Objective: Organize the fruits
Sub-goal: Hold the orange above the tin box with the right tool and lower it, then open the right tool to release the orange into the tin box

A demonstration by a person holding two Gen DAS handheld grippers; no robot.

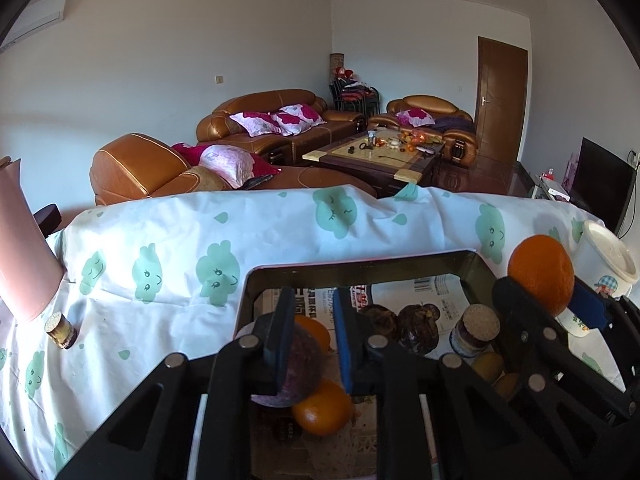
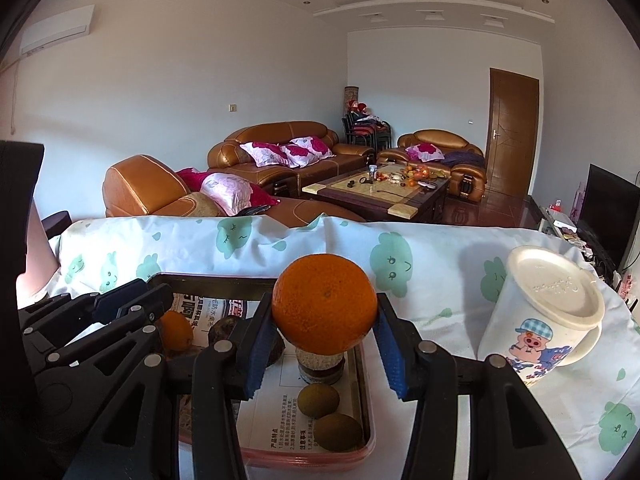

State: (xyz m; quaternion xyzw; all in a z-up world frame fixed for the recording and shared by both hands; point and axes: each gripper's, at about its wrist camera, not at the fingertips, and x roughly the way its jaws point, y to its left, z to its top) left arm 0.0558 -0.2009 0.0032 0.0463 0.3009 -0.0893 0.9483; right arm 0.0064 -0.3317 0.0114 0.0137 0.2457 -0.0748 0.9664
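Black gripper (image 2: 324, 344), blue pads (image 2: 390, 356), silver screws.

A home living room: brown leather sofas (image 2: 280, 160) with floral cushions (image 2: 272, 154) beyond the fingers, coffee table (image 2: 376, 196) ahead, television (image 2: 612, 204) far right, wall air conditioner (image 2: 56, 34) upper left.

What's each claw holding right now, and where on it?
Left claw: round dark purple fruit, pinched at its sides. Right claw: round orange, gripped by its left and right sides, above the tray.

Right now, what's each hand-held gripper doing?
Left hand-held gripper: closed on the purple fruit.
Right hand-held gripper: closed on the orange.
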